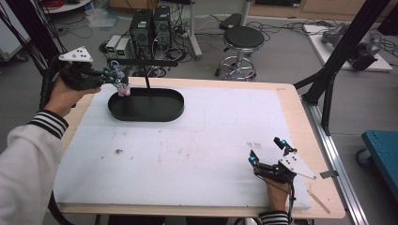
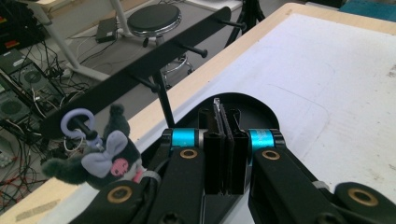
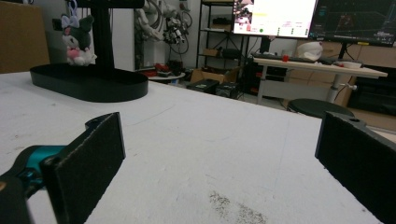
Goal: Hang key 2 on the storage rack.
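Note:
A dark plush toy (image 2: 105,161) with a lilac bow hangs by a lilac ring (image 2: 74,123) on a peg of the black hook rack (image 2: 154,63). The rack's post (image 1: 148,83) stands in a black oval tray (image 1: 145,111) at the table's far left. My left gripper (image 1: 112,76) hovers just left of the plush (image 1: 123,87). In the left gripper view its jaws (image 2: 225,116) are pressed together with nothing between them, the toy beside them to the left. My right gripper (image 1: 266,151) rests near the front right edge, its pads (image 3: 88,158) wide open over bare sheet. The plush (image 3: 77,39) is visible far off.
A white foam sheet (image 1: 187,145) covers the wooden table. Behind the table stand a black stool (image 1: 242,40) and computer towers (image 1: 150,26) amid cables. A black frame strut (image 1: 347,51) rises at the right, with a blue cart (image 1: 382,150) beyond it.

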A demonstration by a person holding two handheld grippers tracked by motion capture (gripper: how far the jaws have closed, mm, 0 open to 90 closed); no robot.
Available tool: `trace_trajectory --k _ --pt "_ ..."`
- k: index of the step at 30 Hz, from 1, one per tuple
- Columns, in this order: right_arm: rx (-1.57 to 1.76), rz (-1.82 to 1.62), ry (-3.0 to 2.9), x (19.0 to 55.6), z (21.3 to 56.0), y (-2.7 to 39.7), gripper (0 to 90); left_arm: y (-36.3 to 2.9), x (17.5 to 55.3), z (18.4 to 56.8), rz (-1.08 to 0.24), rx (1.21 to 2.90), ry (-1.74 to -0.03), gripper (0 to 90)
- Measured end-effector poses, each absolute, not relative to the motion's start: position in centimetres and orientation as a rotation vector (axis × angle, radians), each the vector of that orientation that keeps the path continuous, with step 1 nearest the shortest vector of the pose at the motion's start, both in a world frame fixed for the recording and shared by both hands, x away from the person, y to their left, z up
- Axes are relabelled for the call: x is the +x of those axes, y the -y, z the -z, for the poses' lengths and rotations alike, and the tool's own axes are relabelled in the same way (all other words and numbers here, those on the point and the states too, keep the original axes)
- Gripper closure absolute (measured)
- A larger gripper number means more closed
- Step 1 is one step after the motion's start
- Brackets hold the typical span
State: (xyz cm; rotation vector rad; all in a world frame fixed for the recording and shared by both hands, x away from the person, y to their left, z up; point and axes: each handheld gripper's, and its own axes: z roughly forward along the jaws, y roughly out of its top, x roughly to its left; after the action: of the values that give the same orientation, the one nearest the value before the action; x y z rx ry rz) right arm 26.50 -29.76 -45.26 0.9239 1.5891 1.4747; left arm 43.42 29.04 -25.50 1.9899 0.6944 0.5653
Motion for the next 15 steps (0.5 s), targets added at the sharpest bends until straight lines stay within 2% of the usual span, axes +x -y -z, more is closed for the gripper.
trace_trajectory --k 15 --pt "0.924 -1.471 -1.589 26.5 45.3 29.7 0.7 -28.2 46.7 24.4 -0.549 2.038 -0.698 88.1"
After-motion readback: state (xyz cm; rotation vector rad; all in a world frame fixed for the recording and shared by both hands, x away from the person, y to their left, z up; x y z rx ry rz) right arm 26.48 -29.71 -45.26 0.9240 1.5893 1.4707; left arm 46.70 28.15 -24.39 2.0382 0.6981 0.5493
